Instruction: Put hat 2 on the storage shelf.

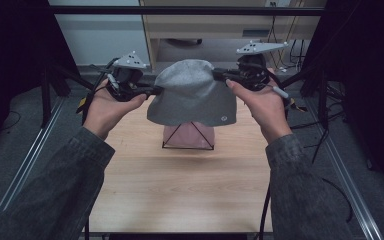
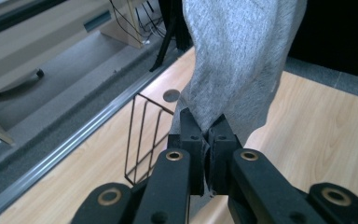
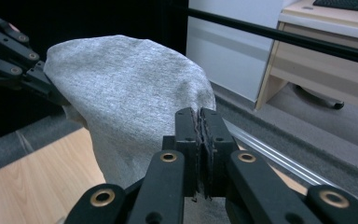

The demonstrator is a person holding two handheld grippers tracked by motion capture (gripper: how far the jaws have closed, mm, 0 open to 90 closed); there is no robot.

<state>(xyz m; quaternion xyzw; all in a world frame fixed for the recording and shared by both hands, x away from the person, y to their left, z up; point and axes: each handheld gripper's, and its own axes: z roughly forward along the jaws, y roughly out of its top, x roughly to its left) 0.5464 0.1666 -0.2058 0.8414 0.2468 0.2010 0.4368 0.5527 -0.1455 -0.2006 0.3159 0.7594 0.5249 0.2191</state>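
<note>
A grey knit hat (image 1: 192, 92) hangs in the air, stretched sideways between both tongs, directly above a small wire rack (image 1: 188, 136) on the wooden surface (image 1: 180, 190). The left tongs (image 1: 156, 90) are clenched on its left edge, the right tongs (image 1: 216, 75) on its right, equally near.
</note>
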